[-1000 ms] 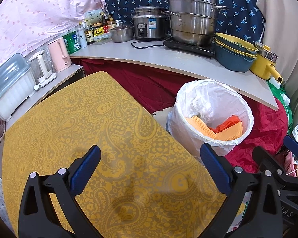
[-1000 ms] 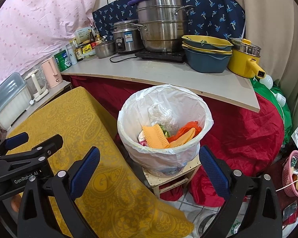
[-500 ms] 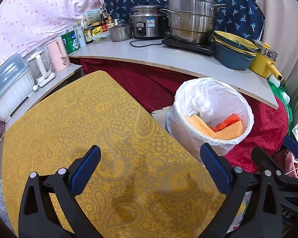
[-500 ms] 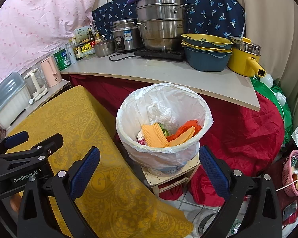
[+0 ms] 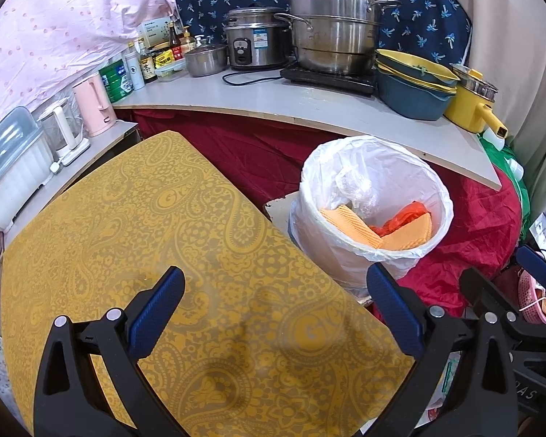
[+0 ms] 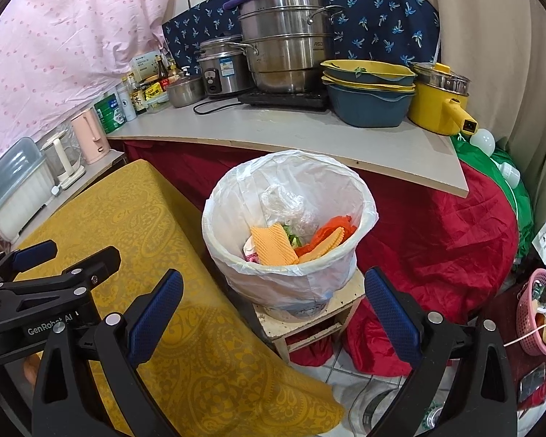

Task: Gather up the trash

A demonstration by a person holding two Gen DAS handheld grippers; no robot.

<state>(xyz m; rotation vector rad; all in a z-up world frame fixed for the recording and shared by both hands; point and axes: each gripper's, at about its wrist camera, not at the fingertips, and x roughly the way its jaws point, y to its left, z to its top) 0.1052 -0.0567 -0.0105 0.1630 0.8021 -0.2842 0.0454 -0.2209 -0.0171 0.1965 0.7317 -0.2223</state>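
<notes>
Found inside the bin [image 6: 291, 284]: orange ridged sheets [image 6: 273, 245], a crumpled clear wrap [image 6: 284, 200], a red-orange bag [image 6: 336, 227] and a scrap of green, all lying below the rim of the white liner. Nothing seen hanging over that rim or lying on the floor just beside the bin.

Perched on a small wooden stool [image 6: 309, 322]. Flanked on one side by the yellow paisley desk [image 5: 145, 218], whose corner comes close to the bin's wall, and on the other by heaped red cloth [image 6: 436, 236]. Backed by a grey desk [image 6: 273, 138] carrying a stacked steel steamer [image 6: 284, 43] and other cookware, well behind the bin.

Hovering on the near side of the bin: the right claw [image 6: 273, 277], spread wide with nothing between its blue pads, aimed straight at the liner. Beside it, over the yellow desk and looking across at the bin, the left claw [image 5: 275, 275], likewise spread wide and empty.

Compared with a second ago: almost no change. Same contents in the bin, same wide gap at both claws, only a slight drift of both views. No loose rubbish seen on the part of the yellow cloth in view.

Judged from that: dropping-in done, collecting probably at or near its end, unless more rubbish lies outside both views.
</notes>
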